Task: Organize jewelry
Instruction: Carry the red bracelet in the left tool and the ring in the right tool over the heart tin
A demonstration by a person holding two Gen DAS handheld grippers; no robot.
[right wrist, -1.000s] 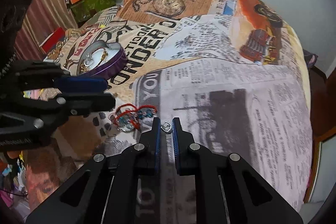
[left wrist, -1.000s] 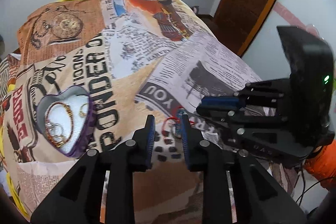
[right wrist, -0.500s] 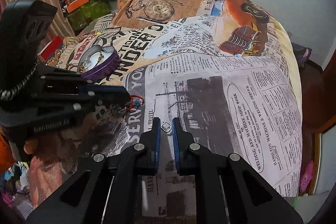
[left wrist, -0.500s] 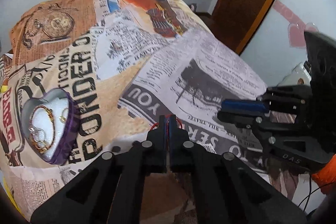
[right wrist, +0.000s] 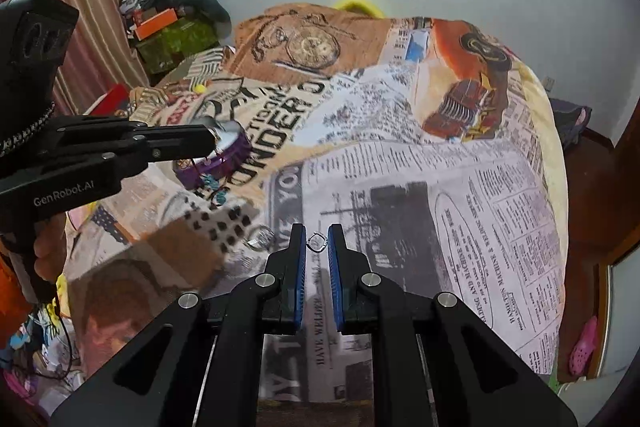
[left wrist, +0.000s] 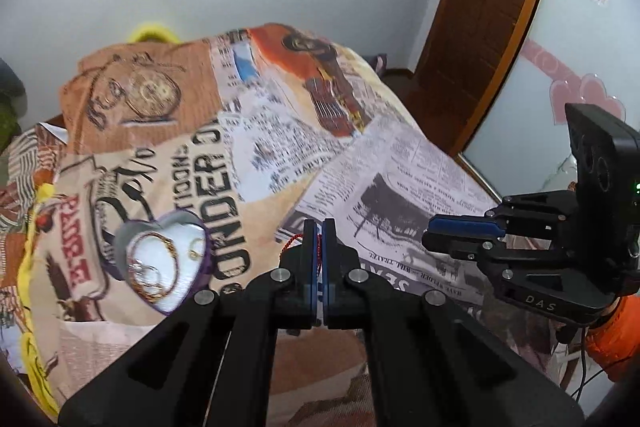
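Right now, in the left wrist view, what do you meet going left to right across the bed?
Heart-shaped tin with gold jewelry → left gripper, jaws shut on a red cord bracelet → right gripper.

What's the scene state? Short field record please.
surface: bedspread with newspaper print
left gripper: shut on red-cord bracelet, lifted
right gripper: pinching a small ring
tin: heart-shaped, purple wall, open, gold jewelry inside
loose piece: silver, on the bedspread left of the right gripper
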